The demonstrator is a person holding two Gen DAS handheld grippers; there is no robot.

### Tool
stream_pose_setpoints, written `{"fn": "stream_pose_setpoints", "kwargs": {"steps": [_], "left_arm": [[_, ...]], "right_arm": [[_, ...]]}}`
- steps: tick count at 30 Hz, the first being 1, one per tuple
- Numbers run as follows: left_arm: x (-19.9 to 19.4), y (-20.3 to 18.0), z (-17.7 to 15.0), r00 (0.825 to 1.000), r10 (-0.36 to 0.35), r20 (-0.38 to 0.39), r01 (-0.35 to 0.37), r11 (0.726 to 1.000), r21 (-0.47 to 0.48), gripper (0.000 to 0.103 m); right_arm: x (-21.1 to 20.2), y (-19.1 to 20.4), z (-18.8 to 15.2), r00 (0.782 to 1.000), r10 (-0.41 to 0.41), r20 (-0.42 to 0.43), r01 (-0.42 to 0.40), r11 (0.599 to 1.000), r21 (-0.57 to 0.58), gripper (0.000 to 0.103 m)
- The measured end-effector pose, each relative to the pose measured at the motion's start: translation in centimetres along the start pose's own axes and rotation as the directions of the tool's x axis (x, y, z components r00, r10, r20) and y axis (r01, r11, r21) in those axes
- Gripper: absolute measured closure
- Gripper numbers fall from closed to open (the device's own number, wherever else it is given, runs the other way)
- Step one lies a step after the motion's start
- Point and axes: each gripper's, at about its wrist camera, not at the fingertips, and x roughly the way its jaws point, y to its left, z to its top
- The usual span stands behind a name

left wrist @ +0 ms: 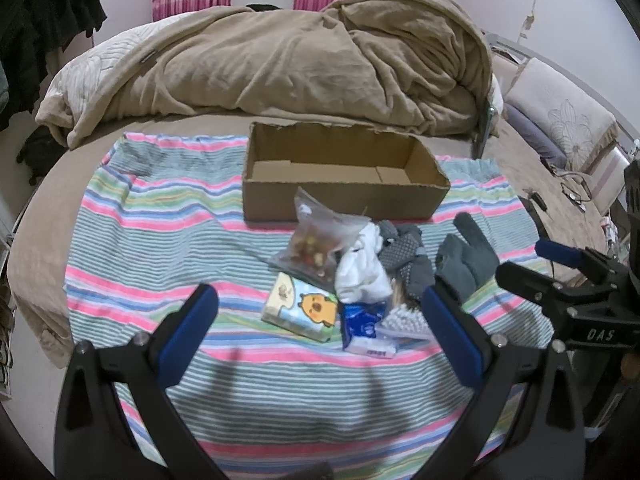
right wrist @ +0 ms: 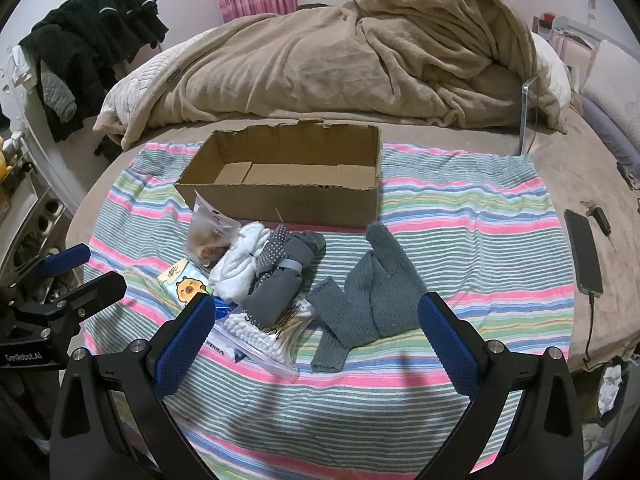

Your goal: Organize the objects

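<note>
An empty open cardboard box (left wrist: 344, 172) (right wrist: 288, 176) stands on a striped cloth (left wrist: 160, 240) (right wrist: 460, 216) on the bed. In front of it lies a pile: a clear snack bag (left wrist: 316, 240) (right wrist: 210, 236), white socks (left wrist: 360, 268) (right wrist: 244, 264), grey dotted socks (left wrist: 404, 256) (right wrist: 280, 276), grey knit gloves (left wrist: 466, 256) (right wrist: 372, 292), a cartoon tissue pack (left wrist: 300, 308) (right wrist: 186, 284), a blue tissue pack (left wrist: 364, 328) and a bag of cotton swabs (right wrist: 264, 332). My left gripper (left wrist: 320, 308) is open and empty above the tissue packs. My right gripper (right wrist: 316, 316) is open and empty above the gloves.
A rumpled beige blanket (left wrist: 300, 60) (right wrist: 360, 60) lies behind the box. A phone (right wrist: 584, 252) with a cable lies on the bed at right. Pillows (left wrist: 560, 112) are at far right. Dark clothes (right wrist: 92, 36) hang at left.
</note>
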Motion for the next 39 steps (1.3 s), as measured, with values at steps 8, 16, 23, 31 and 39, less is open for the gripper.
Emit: {"fn": "stream_pose_setpoints", "kwargs": {"steps": [8,16,23,31,39], "left_arm": [[0.1,0.1,0.0,1.0,-0.008,-0.005,0.008,1.0,-0.004,0.001],[1.0,0.4,0.2,1.0,-0.008,-0.019,0.008,1.0,-0.005,0.001],[2.9,1.1,0.1,0.999,0.001,-0.051,-0.001,1.0,-0.01,0.001],[6.5,1.6,-0.7,0.992,0.007,-0.126,-0.006,1.0,0.008,0.001],[9.8,1.9,-1.5,0.982,0.012,-0.19,-0.01,1.0,0.011,0.001]], "right_arm": [[0.1,-0.1,0.0,1.0,0.0,0.0,0.0,1.0,0.001,0.0],[0.5,-0.7,0.2,1.0,-0.005,-0.006,0.005,1.0,0.009,0.0],[1.9,-2.0,0.4,0.999,-0.025,-0.03,0.025,0.999,0.027,0.0],[4.3,-3.9,0.2,0.995,-0.062,-0.074,0.066,0.996,0.052,0.0],[7.1,-5.3,-0.1,0.989,-0.079,-0.125,0.088,0.994,0.067,0.004]]}}
